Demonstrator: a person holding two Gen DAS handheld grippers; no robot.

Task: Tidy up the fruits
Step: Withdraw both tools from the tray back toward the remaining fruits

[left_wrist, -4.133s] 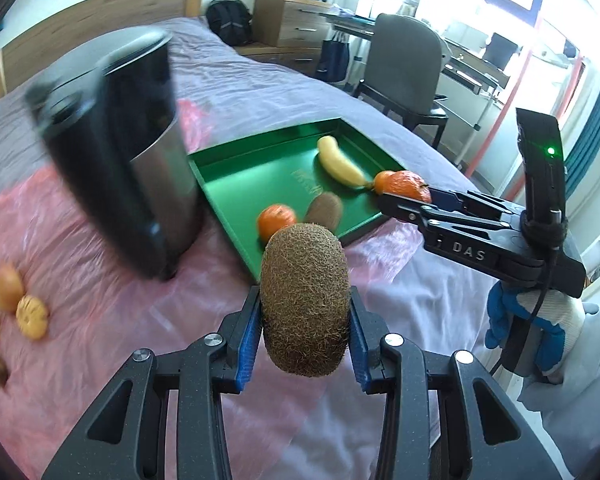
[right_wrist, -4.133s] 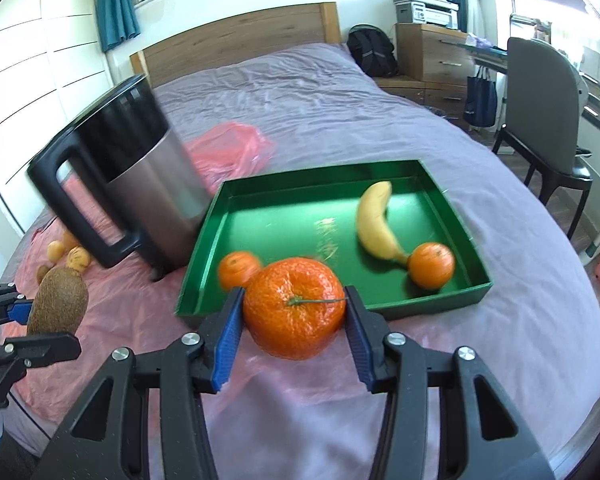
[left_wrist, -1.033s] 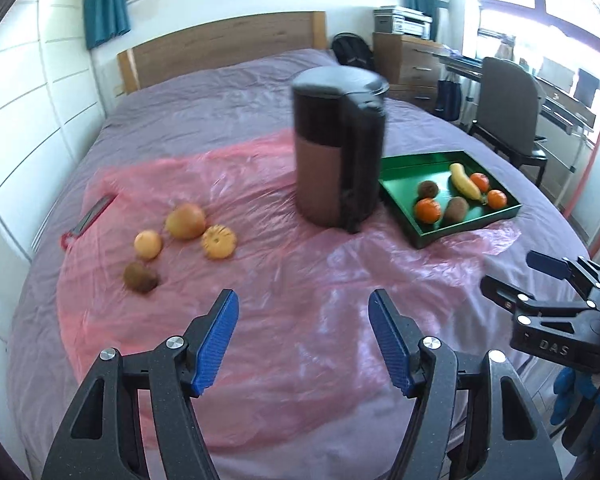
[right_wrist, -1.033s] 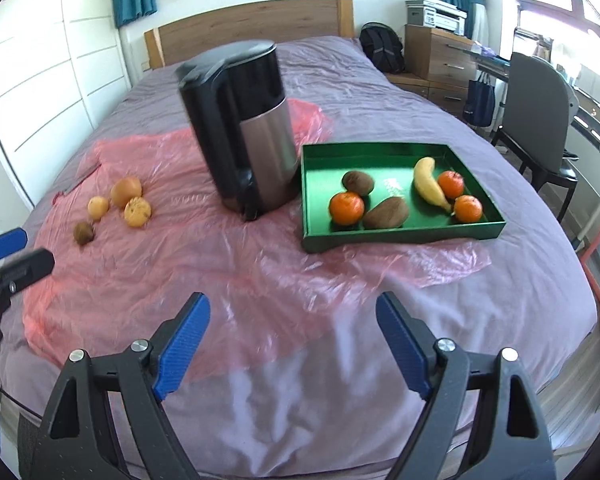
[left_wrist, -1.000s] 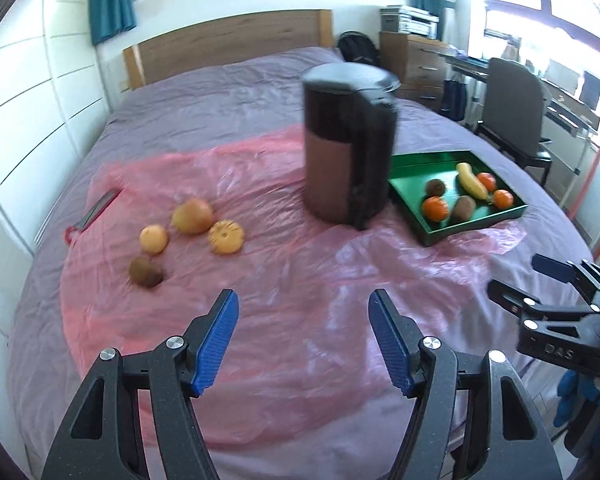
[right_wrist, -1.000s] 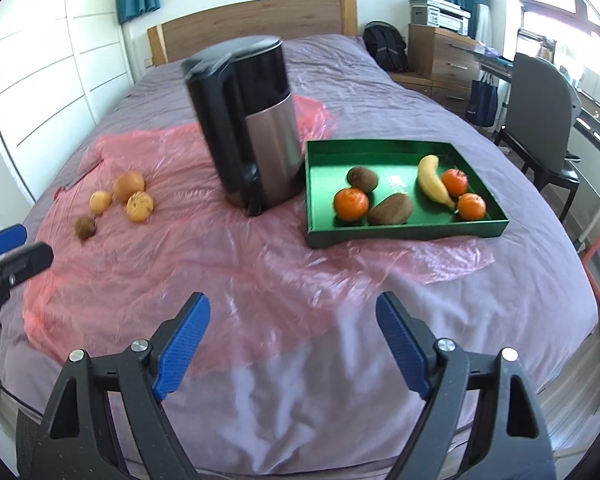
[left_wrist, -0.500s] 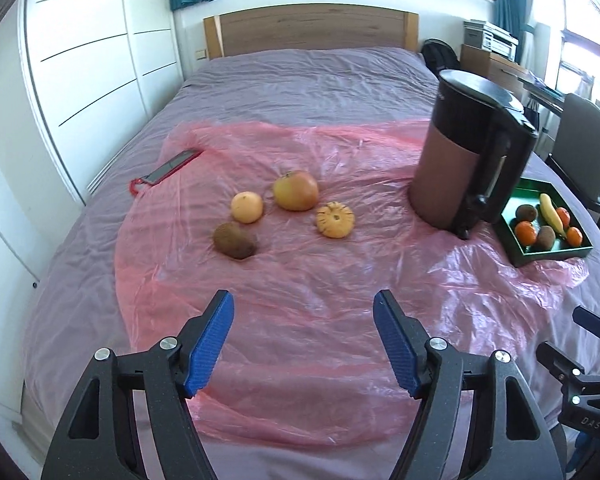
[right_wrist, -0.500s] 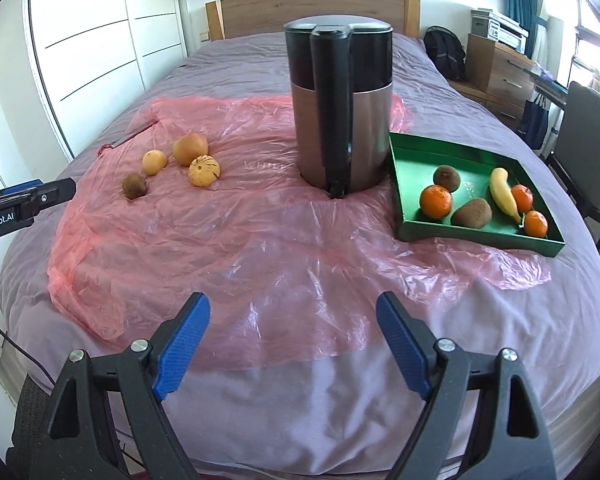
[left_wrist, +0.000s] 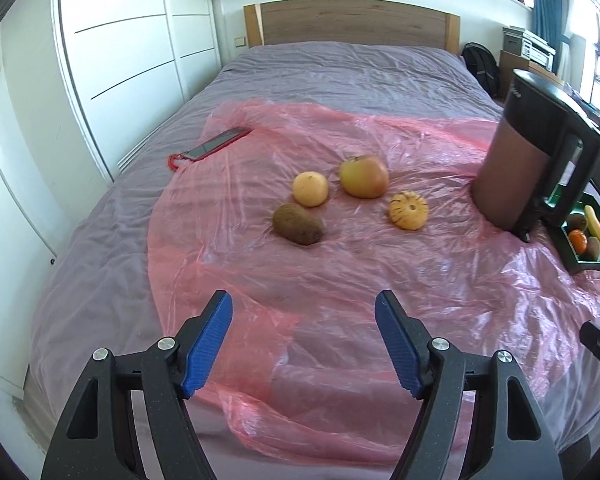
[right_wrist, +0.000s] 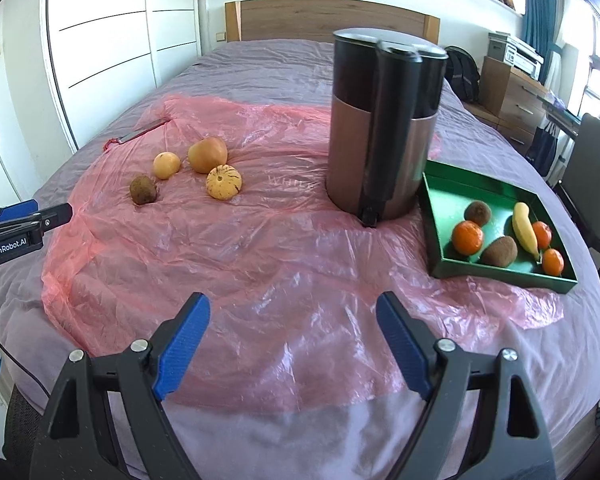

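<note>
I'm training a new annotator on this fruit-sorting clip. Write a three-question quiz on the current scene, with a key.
1. How many fruits lie in the green tray?
2. True or false: the left gripper holds a kiwi.
3. What stands between the loose fruits and the tray? A) kettle B) phone C) chair

Key: 1. Six: two kiwis, three oranges, one banana. 2. False; its jaws are open and empty. 3. A, the kettle.

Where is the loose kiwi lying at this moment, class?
In the left wrist view the kiwi lies mid-frame on the pink plastic sheet, nearest the gripper among four loose fruits, just below the small orange and left of the striped yellow fruit.
</note>
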